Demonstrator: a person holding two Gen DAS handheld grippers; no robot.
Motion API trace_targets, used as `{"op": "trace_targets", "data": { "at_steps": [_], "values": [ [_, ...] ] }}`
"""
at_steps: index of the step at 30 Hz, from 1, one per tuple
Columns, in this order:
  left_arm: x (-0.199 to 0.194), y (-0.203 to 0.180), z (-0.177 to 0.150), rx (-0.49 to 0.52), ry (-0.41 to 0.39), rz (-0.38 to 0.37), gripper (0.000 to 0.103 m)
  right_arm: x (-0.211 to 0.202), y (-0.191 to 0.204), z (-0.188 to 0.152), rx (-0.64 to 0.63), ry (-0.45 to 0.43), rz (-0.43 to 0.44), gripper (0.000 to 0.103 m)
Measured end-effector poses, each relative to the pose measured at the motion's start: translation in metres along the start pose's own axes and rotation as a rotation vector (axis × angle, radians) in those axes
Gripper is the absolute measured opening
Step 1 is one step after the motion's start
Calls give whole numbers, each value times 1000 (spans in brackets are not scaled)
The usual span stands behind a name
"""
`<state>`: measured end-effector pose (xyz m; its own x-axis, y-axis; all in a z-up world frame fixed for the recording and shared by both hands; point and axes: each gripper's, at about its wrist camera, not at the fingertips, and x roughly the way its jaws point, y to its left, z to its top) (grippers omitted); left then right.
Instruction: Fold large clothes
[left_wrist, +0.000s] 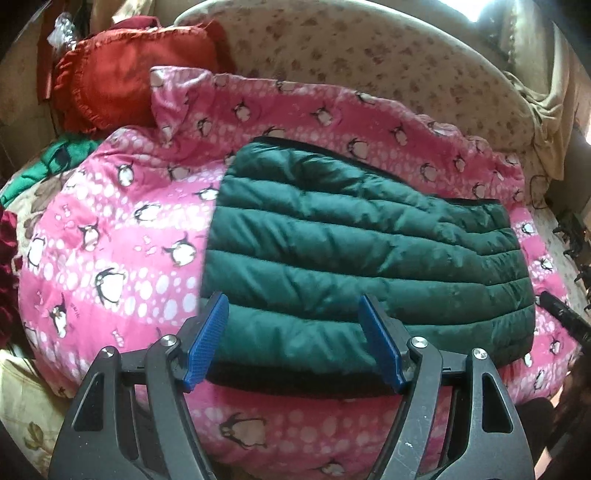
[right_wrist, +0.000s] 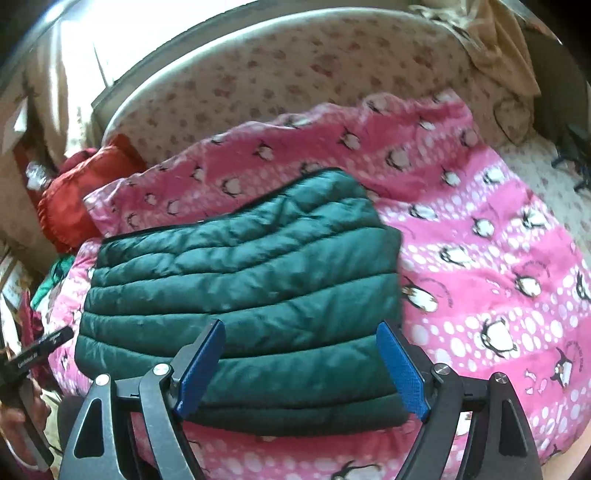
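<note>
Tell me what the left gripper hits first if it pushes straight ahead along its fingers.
Most likely the folded dark green quilted puffer jacket: the open left gripper points down at its near edge, nothing between. Depth is unclear.

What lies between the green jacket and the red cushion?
Only the pink penguin blanket lies between the jacket and the cushion, shown in both views.

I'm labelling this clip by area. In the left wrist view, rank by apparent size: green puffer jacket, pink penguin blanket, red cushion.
1. pink penguin blanket, largest
2. green puffer jacket
3. red cushion, smallest, though it lies farther from the camera, so it may look smaller than it is.
</note>
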<state>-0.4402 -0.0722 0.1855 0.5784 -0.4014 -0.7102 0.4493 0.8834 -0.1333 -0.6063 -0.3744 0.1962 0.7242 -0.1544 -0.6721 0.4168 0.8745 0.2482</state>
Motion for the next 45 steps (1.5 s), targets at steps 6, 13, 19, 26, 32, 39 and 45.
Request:
{"op": "trace_targets", "data": {
  "at_steps": [6,13,19,26,32,39,45],
  "values": [
    [0,-32,-4,41,-23,10,73,5,31,-12,-33,-14,27,82],
    [3,-49,-10,63,-37,22,73,11,53,-17,-62,-13,22,82],
    [7,-55,-15,70,-38,31,73,13,70,-17,-104,-16,12,83],
    [8,-56,-15,75,-45,39,73,15,82,-18,-129,-27,7,85],
    [9,-57,-15,76,-48,42,73,16,83,-17,-114,-28,4,86],
    [9,-57,-15,77,-47,43,73,17,82,-17,-116,-24,-1,86],
    [11,-57,-15,75,-46,43,73,20,82,-17,-113,-18,3,86]
  ]
}}
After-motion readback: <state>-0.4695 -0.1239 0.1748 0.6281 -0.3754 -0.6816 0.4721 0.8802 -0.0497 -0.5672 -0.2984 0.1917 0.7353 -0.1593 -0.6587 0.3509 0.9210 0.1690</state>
